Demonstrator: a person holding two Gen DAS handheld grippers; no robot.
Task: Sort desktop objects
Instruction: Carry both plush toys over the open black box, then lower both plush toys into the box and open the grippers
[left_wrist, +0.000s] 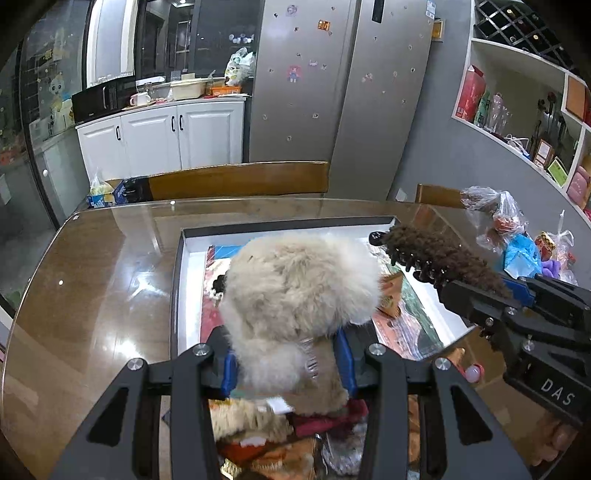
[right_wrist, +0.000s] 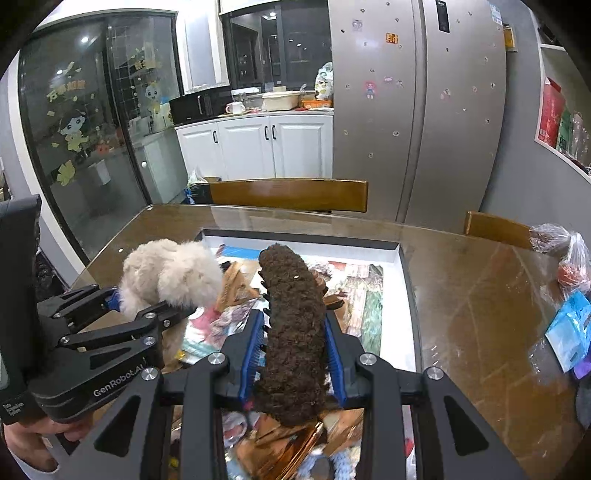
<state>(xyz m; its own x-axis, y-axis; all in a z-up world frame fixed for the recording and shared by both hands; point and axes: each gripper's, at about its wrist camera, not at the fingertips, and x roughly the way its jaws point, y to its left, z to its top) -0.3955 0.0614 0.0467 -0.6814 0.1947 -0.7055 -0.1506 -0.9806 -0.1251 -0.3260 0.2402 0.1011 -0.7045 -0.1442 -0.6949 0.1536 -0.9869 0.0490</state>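
While sorting is being done, a cream fluffy clip (left_wrist: 295, 288) and a brown fuzzy clip (right_wrist: 293, 332) are being clamped by the left fingers (left_wrist: 229, 369) and right fingers (right_wrist: 334, 354), above the far tray (right_wrist: 406, 295).

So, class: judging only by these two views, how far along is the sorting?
Done: some items already lie in the shallow white box. In hand: the left gripper grips a cream fluffy hair clip; the right gripper grips a brown fluffy hair clip. Left: release both; bags remain on the table.
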